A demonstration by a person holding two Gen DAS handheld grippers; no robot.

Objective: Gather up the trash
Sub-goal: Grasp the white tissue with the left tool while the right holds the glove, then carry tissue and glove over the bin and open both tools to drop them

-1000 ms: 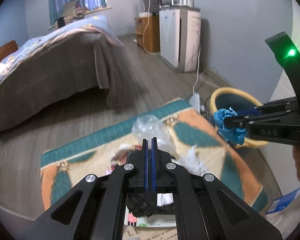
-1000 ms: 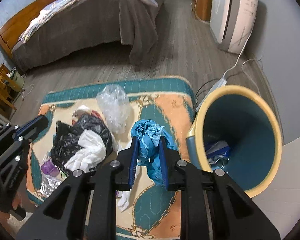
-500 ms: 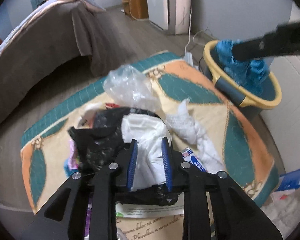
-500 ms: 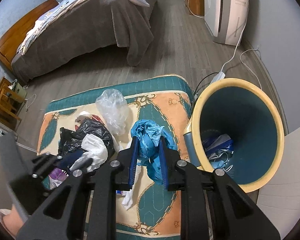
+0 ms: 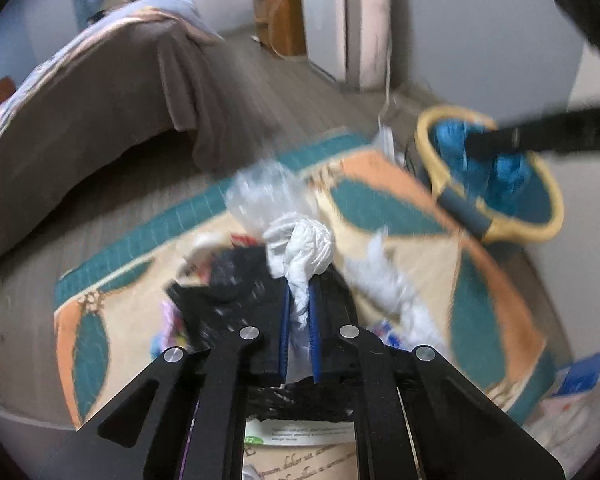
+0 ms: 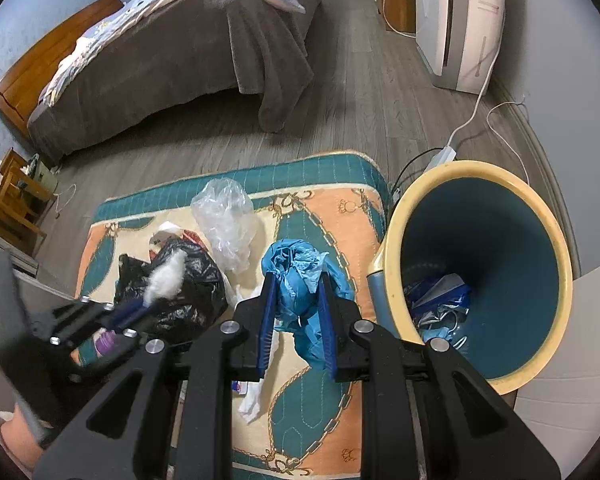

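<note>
Between left hand-held gripper (image 5: 299, 304) pads, white wad (image 5: 300, 254) pointing forward

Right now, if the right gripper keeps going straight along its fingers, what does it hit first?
Probably the rug. The right gripper, shut on the blue plastic wad, points at bare rug between the clear plastic bag and the bin, not into it. Depth is uncertain.
</note>
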